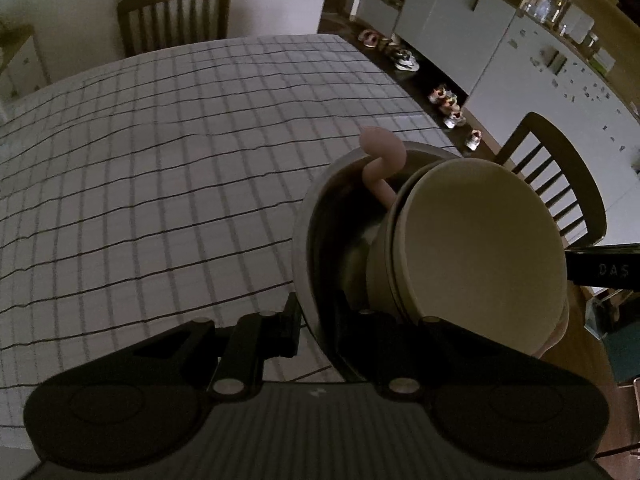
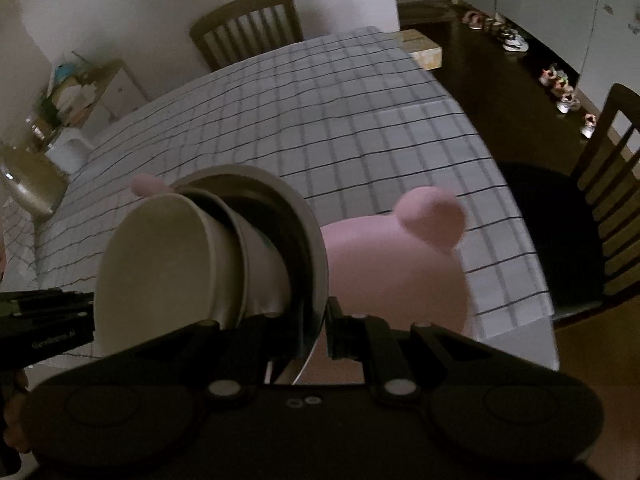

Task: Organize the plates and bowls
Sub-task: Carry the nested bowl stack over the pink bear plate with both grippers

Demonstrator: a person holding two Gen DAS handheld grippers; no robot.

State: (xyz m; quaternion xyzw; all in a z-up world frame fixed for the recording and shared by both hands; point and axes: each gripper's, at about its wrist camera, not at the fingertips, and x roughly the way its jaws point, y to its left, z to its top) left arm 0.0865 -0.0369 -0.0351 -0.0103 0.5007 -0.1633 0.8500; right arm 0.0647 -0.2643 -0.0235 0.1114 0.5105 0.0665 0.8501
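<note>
A stack of dishes is held up above the checked tablecloth (image 1: pixel 160 168), tilted on its side. A grey metal bowl (image 1: pixel 316 216) holds two nested cream bowls (image 1: pixel 476 248), and a pink bear-eared silicone bowl (image 2: pixel 392 264) sits under the metal one; one pink ear (image 1: pixel 380 148) sticks out. My left gripper (image 1: pixel 316 320) is shut on the grey bowl's rim. My right gripper (image 2: pixel 316 328) is shut on the same rim (image 2: pixel 312 240) from the opposite side. The cream bowls (image 2: pixel 160 268) face left in the right wrist view.
Wooden chairs stand at the far end (image 1: pixel 176 12) and at the right side (image 1: pixel 560 176) of the table. White cabinets (image 1: pixel 500 40) and several shoes (image 1: pixel 448 104) line the dark floor at right. A metal pot (image 2: pixel 32 188) and a cluttered shelf (image 2: pixel 80 92) are at left.
</note>
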